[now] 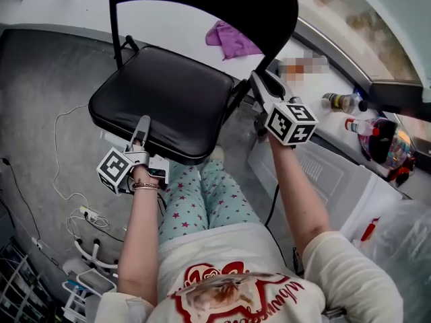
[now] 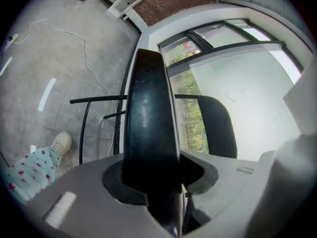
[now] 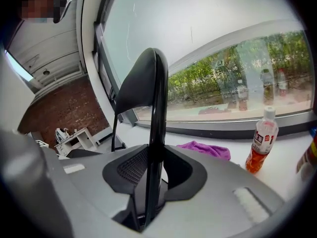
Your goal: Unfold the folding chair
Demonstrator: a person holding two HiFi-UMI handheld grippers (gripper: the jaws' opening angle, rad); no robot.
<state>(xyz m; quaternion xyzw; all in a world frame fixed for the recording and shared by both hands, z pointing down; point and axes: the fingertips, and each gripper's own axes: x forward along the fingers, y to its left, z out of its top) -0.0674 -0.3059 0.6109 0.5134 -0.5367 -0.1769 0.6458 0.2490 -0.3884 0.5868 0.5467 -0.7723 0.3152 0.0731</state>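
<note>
Chair: black metal folding chair on the floor; we judge it nearly open.
Left fingers: clamped on its padded seat at the front edge, seat stretching ahead.
Right fingers: clamped on its upright side tube.

Head camera first: it sits above me and stares steeply down past my own arms onto the folding chair and the floor. The left gripper has its camera jammed right up against the seat, edge-on, facing along it to the window. The right gripper holds its camera tight on the frame tube, facing the window sill. All three views catch the backrest, and the head and right gripper views share the purple cloth.
</note>
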